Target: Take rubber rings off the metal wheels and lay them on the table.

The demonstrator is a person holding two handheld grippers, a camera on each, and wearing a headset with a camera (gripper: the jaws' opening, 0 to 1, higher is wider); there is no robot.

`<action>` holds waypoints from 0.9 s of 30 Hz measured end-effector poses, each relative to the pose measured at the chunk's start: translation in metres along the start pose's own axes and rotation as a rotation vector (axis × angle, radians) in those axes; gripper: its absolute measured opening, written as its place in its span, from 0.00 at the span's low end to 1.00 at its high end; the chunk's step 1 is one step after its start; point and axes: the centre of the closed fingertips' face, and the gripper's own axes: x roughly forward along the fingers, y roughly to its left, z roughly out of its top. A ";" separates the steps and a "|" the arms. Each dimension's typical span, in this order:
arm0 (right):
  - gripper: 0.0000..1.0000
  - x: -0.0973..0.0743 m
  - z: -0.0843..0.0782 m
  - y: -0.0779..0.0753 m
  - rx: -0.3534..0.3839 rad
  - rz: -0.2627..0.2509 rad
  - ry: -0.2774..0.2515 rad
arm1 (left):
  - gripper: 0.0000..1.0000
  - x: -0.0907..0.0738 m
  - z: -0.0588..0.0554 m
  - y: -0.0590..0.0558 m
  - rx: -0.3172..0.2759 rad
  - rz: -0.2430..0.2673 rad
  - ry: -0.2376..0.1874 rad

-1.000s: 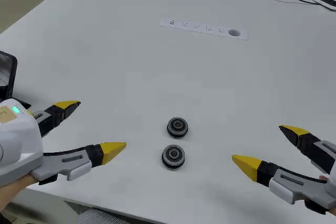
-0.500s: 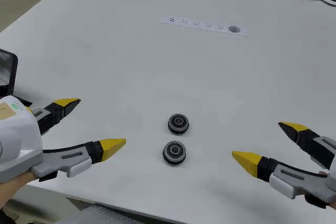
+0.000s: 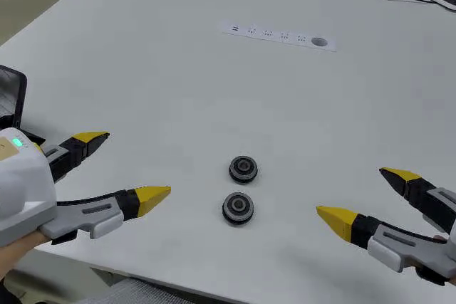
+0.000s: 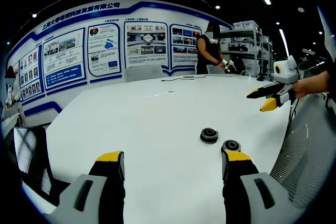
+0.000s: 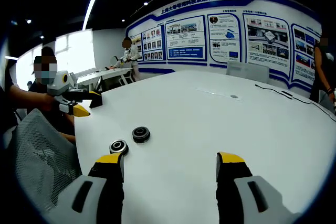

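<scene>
Centrally, near wheel, far wheel at its 12 o'clock, both flat, axes upright, left tool spread, right tool spread.

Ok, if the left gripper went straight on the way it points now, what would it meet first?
Probably the nearer wheel: in the left gripper view it sits just ahead of the right jaw tip of the left gripper, with the other wheel just beyond. Its height above the table is unclear.

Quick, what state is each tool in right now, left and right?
Left tool: open, holding nothing.
Right tool: open, holding nothing.
</scene>
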 end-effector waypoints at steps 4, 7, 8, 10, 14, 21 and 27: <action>0.72 0.000 -0.001 0.001 0.005 0.000 0.000 | 0.78 0.000 0.001 -0.002 0.001 -0.003 -0.001; 0.70 -0.002 0.001 -0.001 -0.003 -0.012 -0.013 | 0.77 0.001 0.001 -0.005 0.006 -0.011 0.000; 0.69 -0.002 0.002 0.000 0.007 -0.010 -0.018 | 0.77 0.002 0.002 -0.007 0.008 -0.018 0.000; 0.68 -0.002 0.002 -0.001 0.030 -0.011 -0.023 | 0.77 0.004 0.003 -0.011 0.015 -0.031 0.000; 0.64 -0.003 0.000 -0.001 0.039 -0.016 -0.015 | 0.75 0.009 0.004 -0.015 0.021 -0.050 0.007; 0.60 -0.004 -0.004 -0.002 0.072 -0.016 -0.008 | 0.72 0.017 0.007 -0.026 0.041 -0.097 0.016; 0.57 -0.005 -0.004 -0.002 0.107 -0.023 -0.018 | 0.69 0.027 0.008 -0.040 0.055 -0.148 0.019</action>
